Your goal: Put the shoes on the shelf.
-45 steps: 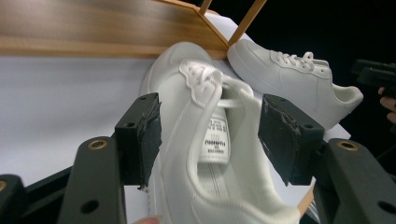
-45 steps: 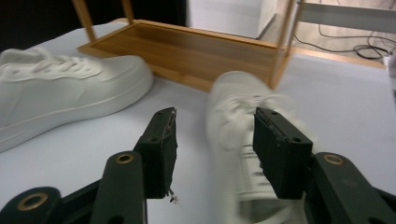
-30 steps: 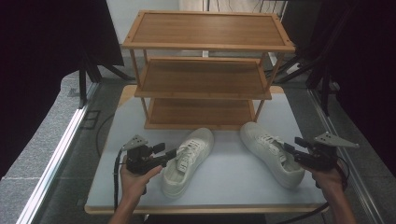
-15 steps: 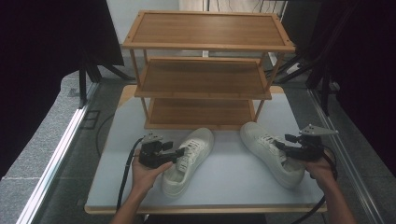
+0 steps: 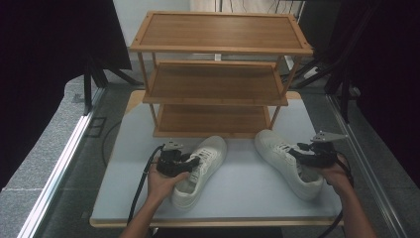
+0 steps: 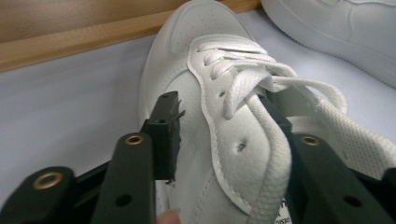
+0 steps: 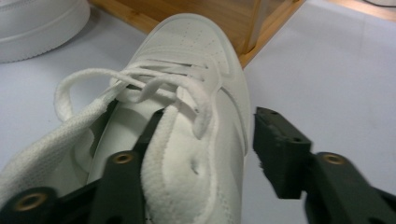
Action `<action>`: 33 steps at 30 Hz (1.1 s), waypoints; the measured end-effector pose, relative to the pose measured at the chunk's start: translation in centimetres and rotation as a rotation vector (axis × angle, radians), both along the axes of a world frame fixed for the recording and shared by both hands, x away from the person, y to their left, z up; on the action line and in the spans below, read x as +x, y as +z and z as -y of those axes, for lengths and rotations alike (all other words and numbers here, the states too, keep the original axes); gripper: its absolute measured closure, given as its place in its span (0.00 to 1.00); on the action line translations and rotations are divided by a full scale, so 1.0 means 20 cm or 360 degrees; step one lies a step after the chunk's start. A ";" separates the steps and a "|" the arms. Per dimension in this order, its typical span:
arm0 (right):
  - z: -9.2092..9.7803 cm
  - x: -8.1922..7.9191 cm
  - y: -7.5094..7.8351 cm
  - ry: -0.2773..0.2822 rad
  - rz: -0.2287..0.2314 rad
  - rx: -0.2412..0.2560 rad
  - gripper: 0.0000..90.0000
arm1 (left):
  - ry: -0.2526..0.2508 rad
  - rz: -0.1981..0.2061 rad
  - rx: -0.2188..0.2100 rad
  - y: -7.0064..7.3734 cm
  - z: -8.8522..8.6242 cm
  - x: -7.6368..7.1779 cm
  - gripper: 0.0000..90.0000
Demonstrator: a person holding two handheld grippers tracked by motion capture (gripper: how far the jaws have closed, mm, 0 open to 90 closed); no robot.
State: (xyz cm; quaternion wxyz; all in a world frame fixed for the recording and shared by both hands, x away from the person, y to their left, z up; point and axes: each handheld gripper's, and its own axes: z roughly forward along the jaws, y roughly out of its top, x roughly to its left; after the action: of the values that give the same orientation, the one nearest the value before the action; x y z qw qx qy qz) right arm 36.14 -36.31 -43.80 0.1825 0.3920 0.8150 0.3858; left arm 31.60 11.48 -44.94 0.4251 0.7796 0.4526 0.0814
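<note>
Between each gripper's parted fingers sits one shoe's collar wall: left shoe (image 5: 200,168) toe toward one o'clock, right shoe (image 5: 287,161) toward eleven.

Wooden rack (image 5: 218,74) stands at the table's (image 5: 247,191) far side; toes of both shoes lie just in front of its bottom shelf. Open table between left shoe (image 5: 200,168) and right shoe (image 5: 287,161), and along the near edge. Shelves bare.

shoes (image 5: 202,168): smooth white leather, woven cloth laces | rack (image 5: 218,74): matt wood | claws (image 6: 219,140): matt black plastic
</note>
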 end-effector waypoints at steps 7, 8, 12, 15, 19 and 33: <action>-0.01 0.00 -0.02 -0.0071 -0.0007 -0.0132 0.82 | 0.0040 0.0039 0.0093 0.00 0.02 -0.01 0.79; -0.01 0.00 -0.02 -0.0072 -0.0003 -0.0138 0.84 | 0.0040 0.0039 0.0093 0.00 0.02 -0.01 0.81; -0.02 -0.01 -0.02 -0.0079 0.0015 -0.0138 0.91 | 0.0063 0.0083 0.0164 0.01 0.03 -0.02 0.89; -0.01 -0.01 -0.02 -0.0083 0.0028 -0.0109 0.92 | 0.0064 0.0111 0.0179 0.01 0.04 -0.03 0.90; 0.00 -0.02 -0.01 -0.0100 0.0049 -0.0101 0.93 | 0.0064 0.0119 0.0165 0.01 0.03 -0.03 0.91; -0.01 -0.26 0.08 -0.0188 0.0213 0.0300 0.91 | -0.0013 0.0209 -0.0499 0.09 -0.14 -0.17 0.91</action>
State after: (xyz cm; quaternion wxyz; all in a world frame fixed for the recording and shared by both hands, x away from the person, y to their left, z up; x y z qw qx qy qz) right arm 30.86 -36.19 -42.27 0.2212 0.4281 0.7366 0.4746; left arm 28.17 14.28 -43.07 0.5704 0.6987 0.4277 0.0588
